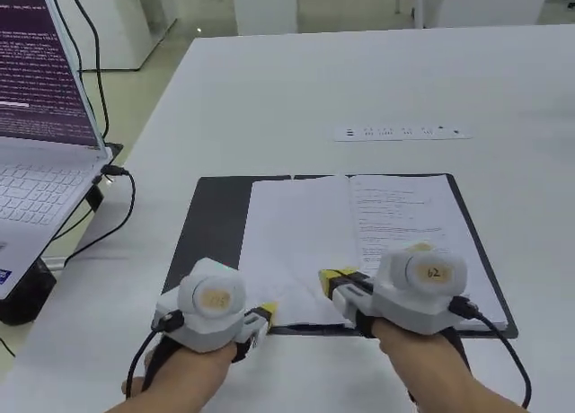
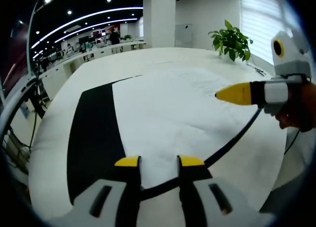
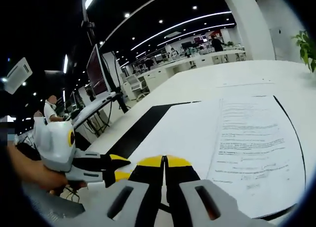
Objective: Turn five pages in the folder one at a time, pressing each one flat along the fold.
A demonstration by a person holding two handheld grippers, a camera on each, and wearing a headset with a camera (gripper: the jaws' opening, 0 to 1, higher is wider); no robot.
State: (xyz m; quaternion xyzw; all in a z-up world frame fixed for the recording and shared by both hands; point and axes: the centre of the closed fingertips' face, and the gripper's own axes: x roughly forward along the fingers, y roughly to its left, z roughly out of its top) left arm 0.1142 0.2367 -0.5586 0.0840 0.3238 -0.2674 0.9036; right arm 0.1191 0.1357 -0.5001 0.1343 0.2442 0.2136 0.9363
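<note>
A black folder [image 1: 211,224] lies open on the white table, with a blank sheet [image 1: 296,233] on the left and a printed page [image 1: 404,224] on the right. My left gripper [image 1: 265,316] is at the folder's near edge, below the blank sheet. In its own view the left gripper [image 2: 159,161] is open, its yellow tips over the folder's near edge [image 2: 94,138]. My right gripper [image 1: 334,278] rests low over the sheets near the fold. In its own view the right gripper [image 3: 164,161] is shut, beside the printed page [image 3: 256,143].
An open laptop [image 1: 36,117] stands at the left with cables [image 1: 117,206] running toward the folder. A white strip [image 1: 404,132] lies on the table beyond the folder. A potted plant [image 2: 232,39] stands far off. A person [image 3: 49,108] sits in the background.
</note>
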